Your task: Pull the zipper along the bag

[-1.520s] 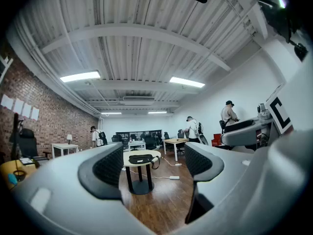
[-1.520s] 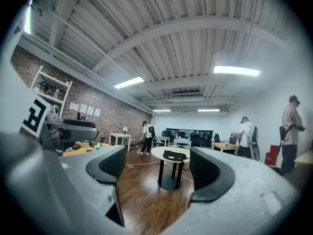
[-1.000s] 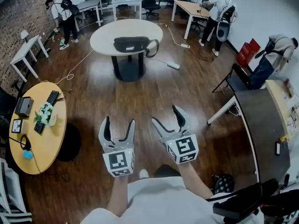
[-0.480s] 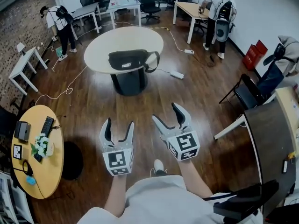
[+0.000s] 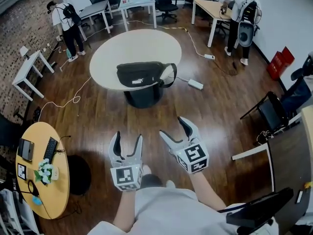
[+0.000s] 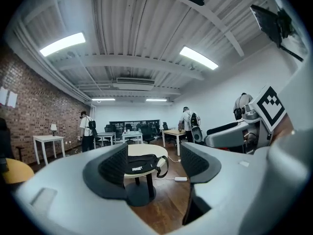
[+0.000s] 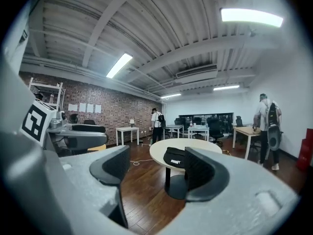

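The wooden floor (image 5: 98, 111) stretches wide between the person and the work. Beyond it stands a round pale surface (image 5: 132, 45) on a dark central foot. The black bag (image 5: 142, 75) lies on the near edge of that surface, well apart from both tools and straight ahead of them. Its long axis runs crosswise to the person, left to right. A strap (image 5: 169, 75) loops off its right end.

The left tool (image 5: 127, 136) and the right tool (image 5: 172, 126) are held side by side at waist height, both pointing forward toward the bag. The bag's middle falls roughly on the line between them, so neither looks clearly nearer, though the right tool's tips reach a little further forward. In the left gripper view the bag (image 6: 139, 165) shows far off in the gap between the jaws. In the right gripper view it (image 7: 176, 157) sits toward the right-hand jaw.

The left tool's jaws are closing, with nothing between them. The right tool's jaws stand apart and empty. The zipper is too small to make out from here. Reaching it probably calls for walking up first.
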Tool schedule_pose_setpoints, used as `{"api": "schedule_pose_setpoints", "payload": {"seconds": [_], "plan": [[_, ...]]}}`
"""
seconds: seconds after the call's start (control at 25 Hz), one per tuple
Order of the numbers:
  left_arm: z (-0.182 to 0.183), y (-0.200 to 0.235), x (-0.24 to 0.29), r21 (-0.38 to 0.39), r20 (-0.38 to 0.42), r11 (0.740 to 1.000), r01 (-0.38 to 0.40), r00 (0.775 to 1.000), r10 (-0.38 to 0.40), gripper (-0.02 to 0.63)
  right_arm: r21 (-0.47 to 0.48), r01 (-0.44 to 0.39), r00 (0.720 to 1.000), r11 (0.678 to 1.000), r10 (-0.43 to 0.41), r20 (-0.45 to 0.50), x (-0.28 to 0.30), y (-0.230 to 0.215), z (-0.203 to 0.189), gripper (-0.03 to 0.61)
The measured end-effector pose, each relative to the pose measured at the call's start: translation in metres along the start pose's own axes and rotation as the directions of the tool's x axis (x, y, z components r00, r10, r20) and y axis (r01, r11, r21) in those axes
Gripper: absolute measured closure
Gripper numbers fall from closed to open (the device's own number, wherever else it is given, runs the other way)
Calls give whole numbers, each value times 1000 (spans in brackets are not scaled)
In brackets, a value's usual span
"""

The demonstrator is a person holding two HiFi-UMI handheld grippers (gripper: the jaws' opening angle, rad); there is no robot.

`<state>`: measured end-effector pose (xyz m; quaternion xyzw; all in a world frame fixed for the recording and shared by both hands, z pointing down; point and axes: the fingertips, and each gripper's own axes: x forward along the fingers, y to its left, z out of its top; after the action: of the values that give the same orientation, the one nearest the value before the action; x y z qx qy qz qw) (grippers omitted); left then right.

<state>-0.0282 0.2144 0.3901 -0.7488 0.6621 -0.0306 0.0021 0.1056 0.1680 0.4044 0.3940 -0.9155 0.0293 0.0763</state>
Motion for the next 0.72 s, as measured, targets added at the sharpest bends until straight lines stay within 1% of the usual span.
{"api": "schedule_pose_setpoints", "payload": {"seconds": [0.08, 0.2, 0.32, 0.36, 0.44, 0.52, 0.6, 0.68, 0.72], "plan": [[-3, 18, 37, -1, 6, 1000, 2, 1000, -2, 272, -18, -16, 1000, 1000, 16, -1, 36, -10, 1, 242], [-5, 44, 97, -9, 43, 1000, 14, 999, -14, 272, -46, -10, 1000, 999, 9, -16, 98, -35, 1, 244], [-3, 77, 156, -5, 44, 1000, 27, 999, -27, 272, -80, 6, 1000, 997, -6, 2, 159, -64, 23, 244], [-1, 90, 177, 0, 36, 999, 37, 999, -37, 272, -82, 28, 999, 996, -26, 28, 178, -78, 37, 247], [11, 115, 216, 1, 44, 998, 65, 997, -65, 272, -56, 97, 993, 994, -93, 77, 209, -109, 64, 259], [16, 134, 246, 8, 63, 997, 70, 996, -71, 276, -40, 162, 982, 986, -157, 101, 229, -134, 78, 264], [14, 144, 276, -12, 59, 997, 83, 995, -82, 278, -48, 194, 978, 980, -189, 92, 249, -149, 77, 272], [8, 146, 304, -38, 41, 993, 108, 993, -106, 278, -44, 190, 981, 981, -188, 49, 270, -161, 67, 273], [4, 145, 316, -31, 31, 993, 117, 993, -116, 290, -38, 185, 983, 982, -184, 25, 279, -168, 60, 275]]}}
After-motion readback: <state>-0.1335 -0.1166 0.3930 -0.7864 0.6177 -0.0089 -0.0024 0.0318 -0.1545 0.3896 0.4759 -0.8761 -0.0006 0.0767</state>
